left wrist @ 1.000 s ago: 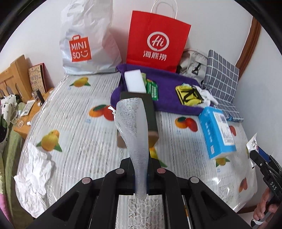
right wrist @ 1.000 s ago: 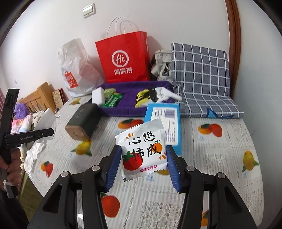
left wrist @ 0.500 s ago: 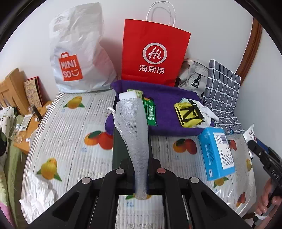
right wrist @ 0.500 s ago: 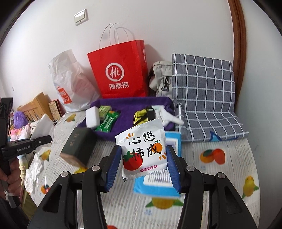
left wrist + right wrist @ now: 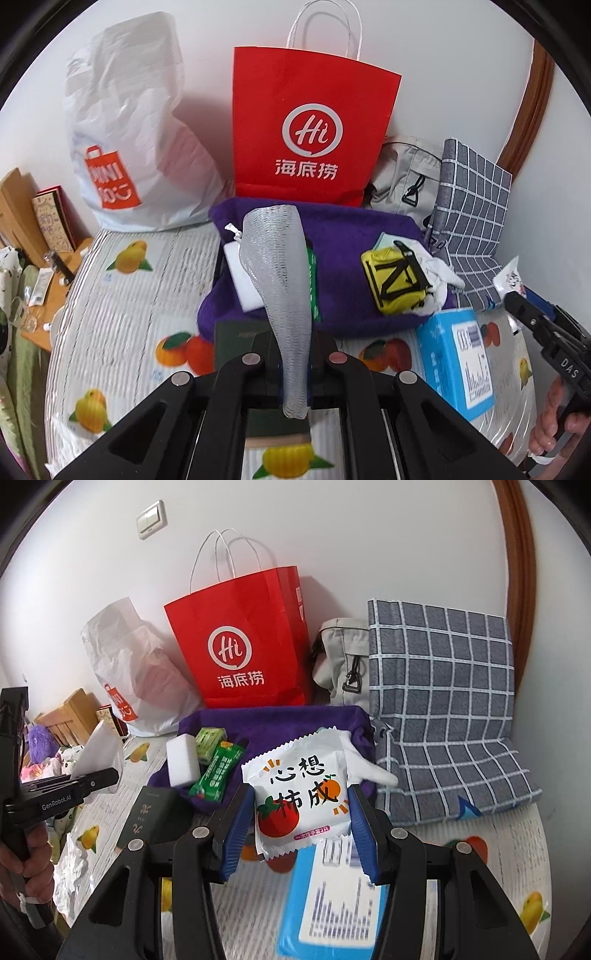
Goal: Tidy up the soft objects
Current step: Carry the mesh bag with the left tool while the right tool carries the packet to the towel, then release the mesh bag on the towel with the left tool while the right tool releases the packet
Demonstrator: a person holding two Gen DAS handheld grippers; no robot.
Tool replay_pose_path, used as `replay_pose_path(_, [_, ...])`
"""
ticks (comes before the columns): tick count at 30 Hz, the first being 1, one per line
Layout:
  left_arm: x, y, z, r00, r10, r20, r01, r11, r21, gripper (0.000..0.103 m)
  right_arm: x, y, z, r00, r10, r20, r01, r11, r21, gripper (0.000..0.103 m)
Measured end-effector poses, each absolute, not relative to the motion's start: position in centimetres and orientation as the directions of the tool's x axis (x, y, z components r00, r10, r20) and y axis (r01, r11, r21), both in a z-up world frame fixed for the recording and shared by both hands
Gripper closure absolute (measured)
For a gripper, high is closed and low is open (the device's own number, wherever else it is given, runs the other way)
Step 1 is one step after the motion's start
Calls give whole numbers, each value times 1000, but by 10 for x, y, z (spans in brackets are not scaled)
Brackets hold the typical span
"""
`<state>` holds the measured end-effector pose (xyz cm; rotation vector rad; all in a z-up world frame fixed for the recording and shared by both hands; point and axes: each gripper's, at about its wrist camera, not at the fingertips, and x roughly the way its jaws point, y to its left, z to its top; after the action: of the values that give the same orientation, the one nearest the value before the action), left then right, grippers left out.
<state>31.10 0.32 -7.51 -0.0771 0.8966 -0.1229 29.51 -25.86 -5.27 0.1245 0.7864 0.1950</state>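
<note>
Hanging limp from the left gripper (image 5: 293, 363), whose jaws were clamped on its lower end, the mesh pouch (image 5: 277, 273) looked featherlight and floppy above the purple cloth (image 5: 343, 240). The right gripper (image 5: 301, 825) squeezed a crinkly, puffy snack packet (image 5: 299, 794) by its side edges, near that cloth. The pouch's contents, if any, were not discernible.

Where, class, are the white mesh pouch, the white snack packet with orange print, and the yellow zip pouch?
white mesh pouch (image 5: 280, 273), left wrist view, mid-body
white snack packet with orange print (image 5: 301, 797), right wrist view, printed front
yellow zip pouch (image 5: 397, 278), left wrist view, top face
</note>
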Motion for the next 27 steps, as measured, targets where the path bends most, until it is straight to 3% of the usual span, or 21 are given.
replay_pose_path(18, [392, -19, -86, 585, -186, -789, 110, 983, -150, 96, 385, -252, -59, 685, 243, -687, -148, 970, 196, 52])
replay_pose_path(27, [428, -28, -118, 542, -197, -817, 113, 980, -161, 96, 426, -240, -96, 621, 308, -721, -211, 951, 224, 51])
